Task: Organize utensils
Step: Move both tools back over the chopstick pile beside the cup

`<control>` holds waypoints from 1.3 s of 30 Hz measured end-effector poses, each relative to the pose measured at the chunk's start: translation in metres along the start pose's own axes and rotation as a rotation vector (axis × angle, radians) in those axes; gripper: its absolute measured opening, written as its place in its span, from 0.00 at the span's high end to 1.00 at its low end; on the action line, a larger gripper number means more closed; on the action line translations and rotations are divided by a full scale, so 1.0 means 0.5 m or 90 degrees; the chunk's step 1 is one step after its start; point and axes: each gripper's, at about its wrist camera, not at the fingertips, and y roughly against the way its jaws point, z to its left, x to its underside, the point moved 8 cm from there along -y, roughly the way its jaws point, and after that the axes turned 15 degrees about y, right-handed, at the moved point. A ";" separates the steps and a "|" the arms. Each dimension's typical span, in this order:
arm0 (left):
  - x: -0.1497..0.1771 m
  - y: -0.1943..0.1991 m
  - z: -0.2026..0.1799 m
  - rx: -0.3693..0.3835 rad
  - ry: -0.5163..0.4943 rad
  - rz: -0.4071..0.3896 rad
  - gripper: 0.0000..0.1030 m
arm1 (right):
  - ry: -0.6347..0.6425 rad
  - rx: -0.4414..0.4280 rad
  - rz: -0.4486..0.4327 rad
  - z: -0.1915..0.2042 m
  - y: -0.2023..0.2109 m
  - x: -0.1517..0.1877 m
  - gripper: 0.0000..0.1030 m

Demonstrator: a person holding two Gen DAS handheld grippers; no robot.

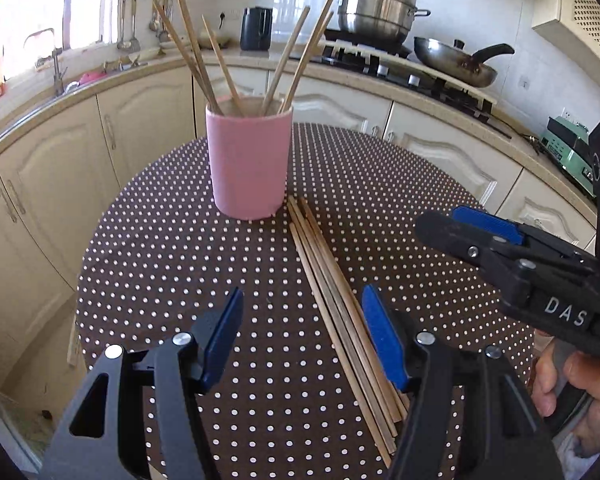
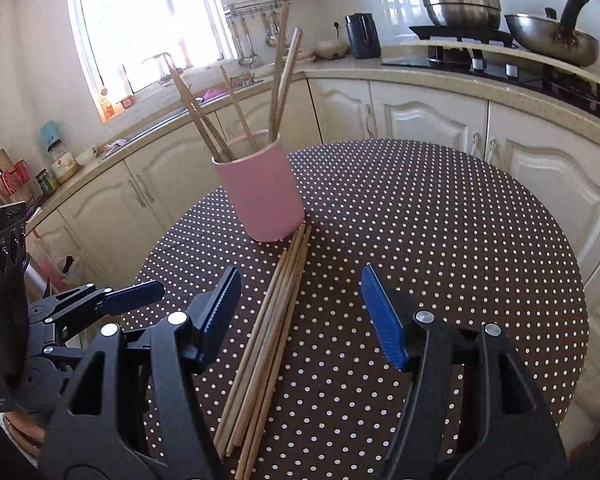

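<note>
A pink cup (image 1: 249, 164) stands on the round dotted table (image 1: 380, 208) and holds several wooden chopsticks (image 1: 196, 52) upright. A bundle of several loose chopsticks (image 1: 336, 300) lies flat in front of the cup, one end near its base. My left gripper (image 1: 302, 332) is open and empty just above the table, with the bundle by its right finger. My right gripper (image 2: 300, 312) is open and empty, with the bundle (image 2: 268, 340) lying between its fingers. The cup also shows in the right wrist view (image 2: 262, 192). The right gripper shows at the right of the left wrist view (image 1: 480, 236).
Kitchen cabinets and a counter curve behind the table. A steamer pot (image 1: 374, 6), a frying pan (image 1: 456, 60) and a black kettle (image 1: 256, 28) stand on the counter. The sink (image 1: 56, 80) is at the left. The left gripper shows at the left (image 2: 100, 304).
</note>
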 end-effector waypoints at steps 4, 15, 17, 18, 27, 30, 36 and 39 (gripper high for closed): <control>0.012 -0.028 0.005 0.010 0.021 0.042 0.41 | -0.010 -0.002 0.028 -0.011 -0.016 0.016 0.39; 0.027 -0.097 -0.003 0.010 0.038 0.136 0.41 | -0.040 -0.010 0.083 -0.033 -0.048 0.043 0.39; 0.027 -0.108 0.000 -0.013 0.035 0.140 0.41 | -0.042 -0.010 0.088 -0.037 -0.049 0.046 0.39; 0.027 -0.114 0.001 -0.023 0.034 0.145 0.41 | -0.044 -0.012 0.091 -0.039 -0.050 0.048 0.39; 0.026 -0.145 0.018 -0.067 0.050 0.176 0.41 | -0.055 -0.020 0.103 -0.051 -0.060 0.062 0.39; 0.028 -0.153 0.016 -0.082 0.039 0.175 0.41 | -0.058 -0.021 0.105 -0.055 -0.062 0.063 0.39; 0.023 -0.173 -0.008 -0.113 0.022 0.173 0.40 | -0.060 -0.021 0.106 -0.064 -0.064 0.062 0.39; 0.016 -0.180 -0.013 -0.127 0.034 0.177 0.40 | -0.060 -0.020 0.106 -0.064 -0.065 0.059 0.39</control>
